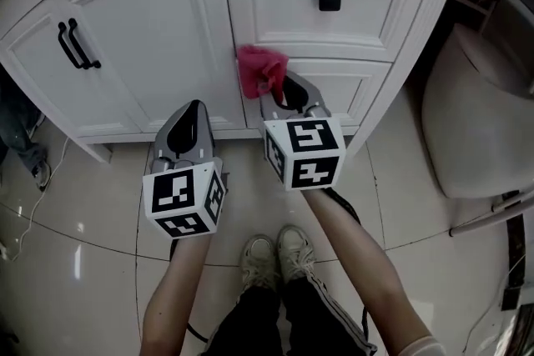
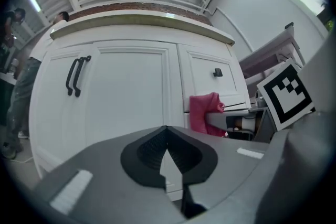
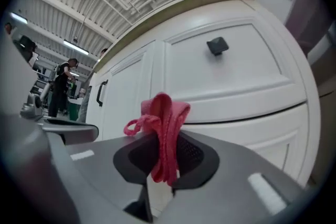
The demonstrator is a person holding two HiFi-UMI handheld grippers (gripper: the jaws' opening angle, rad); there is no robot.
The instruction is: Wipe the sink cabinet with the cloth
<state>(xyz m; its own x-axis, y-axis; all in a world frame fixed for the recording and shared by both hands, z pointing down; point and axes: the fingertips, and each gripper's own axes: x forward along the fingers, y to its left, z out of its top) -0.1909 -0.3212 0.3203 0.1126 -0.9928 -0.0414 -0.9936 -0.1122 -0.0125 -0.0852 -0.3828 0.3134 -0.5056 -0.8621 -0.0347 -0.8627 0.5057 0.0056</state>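
Observation:
A white sink cabinet [image 1: 167, 29] with panelled doors and drawers fills the top of the head view. My right gripper [image 1: 282, 92] is shut on a pink cloth [image 1: 260, 69], which is bunched up and pressed against the cabinet face at the seam between the door and the lower drawer. In the right gripper view the pink cloth [image 3: 164, 134] stands folded between the jaws of my right gripper [image 3: 164, 165]. My left gripper [image 1: 190, 119] hangs lower left, shut and empty, pointing at the door; its jaws meet at the tips [image 2: 167, 152]. The cloth [image 2: 203, 113] shows there to the right.
The door carries black bar handles [image 1: 75, 46]; the upper drawer has a black square knob [image 1: 329, 2]. A white toilet [image 1: 480, 112] stands at the right. Tiled floor [image 1: 75, 221] lies below, with my shoes [image 1: 275, 258] on it. People stand in the background [image 3: 60, 86].

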